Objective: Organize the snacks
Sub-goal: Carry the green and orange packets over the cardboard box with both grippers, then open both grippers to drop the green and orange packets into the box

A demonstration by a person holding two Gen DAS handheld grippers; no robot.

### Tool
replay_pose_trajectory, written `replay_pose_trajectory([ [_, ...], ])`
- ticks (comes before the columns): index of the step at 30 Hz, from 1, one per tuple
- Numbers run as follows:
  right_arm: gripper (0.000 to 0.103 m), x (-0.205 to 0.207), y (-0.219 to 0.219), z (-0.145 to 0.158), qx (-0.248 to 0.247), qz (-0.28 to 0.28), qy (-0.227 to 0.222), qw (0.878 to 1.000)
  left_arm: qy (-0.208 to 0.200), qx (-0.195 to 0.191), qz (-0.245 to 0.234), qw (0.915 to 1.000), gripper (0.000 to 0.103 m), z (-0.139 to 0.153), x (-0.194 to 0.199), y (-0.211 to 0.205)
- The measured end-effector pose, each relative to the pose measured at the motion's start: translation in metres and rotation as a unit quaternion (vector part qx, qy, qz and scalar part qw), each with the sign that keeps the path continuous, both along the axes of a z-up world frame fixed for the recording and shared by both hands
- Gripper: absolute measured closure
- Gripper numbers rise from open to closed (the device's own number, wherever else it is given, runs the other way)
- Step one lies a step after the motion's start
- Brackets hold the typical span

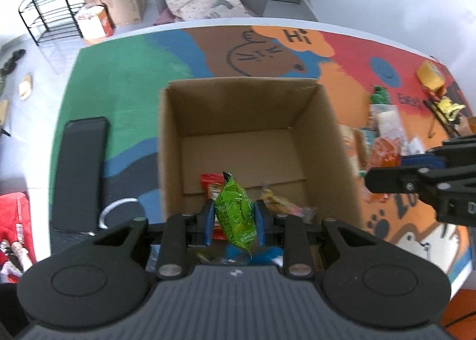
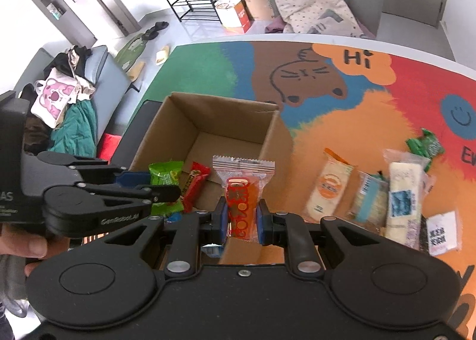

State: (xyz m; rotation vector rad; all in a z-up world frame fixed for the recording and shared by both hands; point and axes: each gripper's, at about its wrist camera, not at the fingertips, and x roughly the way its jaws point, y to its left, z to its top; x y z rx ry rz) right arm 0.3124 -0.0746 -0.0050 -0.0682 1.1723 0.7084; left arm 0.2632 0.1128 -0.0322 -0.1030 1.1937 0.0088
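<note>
A: Left tongs (image 1: 234, 222), state?

B: Pinching a green snack packet (image 1: 235, 215) between the blue pads (image 1: 208, 222). Packet stands upright, hanging over the near part of the open cardboard box (image 1: 324, 137).

A: Box contents?

B: On the box floor, near side: a red packet (image 1: 209, 180) behind the green one, a yellow-orange wrapper (image 1: 279, 201) to its right. Something blue lies below the tongs; can't tell what it is.

A: Right tongs (image 2: 241, 221)?

B: Pressed in on an orange packet (image 2: 242, 203) with a clear striped top edge. Held upright, over the near right corner of the box; in the right wrist view the box wall shows directly beneath it.

A: Do the two tongs see each other?

B: Yes. From the right wrist, the left tongs come in from the left edge with the green packet in their grip, a hand (image 2: 26, 246) visible under the body. From the left wrist, the right tongs enter from the right edge, beside the box.

A: Loose snacks?

B: On the colourful mat (image 2: 342, 119) covering the bench, right of the box: a pale wafer packet with an orange label (image 2: 327, 188), a striped packet (image 2: 369, 200) just beside it, a long white bar (image 2: 404, 194), a small dark green packet (image 2: 425, 143) behind that, a white sachet (image 2: 443, 232) nearest the edge.

A: Left of the box?

B: A flat black slab (image 1: 80, 173) lying on the mat.
</note>
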Motion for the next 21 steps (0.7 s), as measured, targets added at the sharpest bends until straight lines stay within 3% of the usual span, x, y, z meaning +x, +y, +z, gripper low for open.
replay_pose_trajectory([
  [3,0.086,0.003,0.01,-0.002,0.004,0.006,0.004,1.0,-0.009,0.02,-0.007,0.9997,0.073,-0.001,-0.001,0.002],
  [17,0.085,0.005,0.044,-0.021,-0.009,0.019,0.016,1.0,0.003,-0.023,0.002,0.9997,0.056,0.0,-0.012,0.014],
  [21,0.07,0.006,0.043,-0.017,0.01,0.01,0.009,1.0,-0.004,-0.03,0.001,0.9995,0.052,0.005,-0.016,0.014],
])
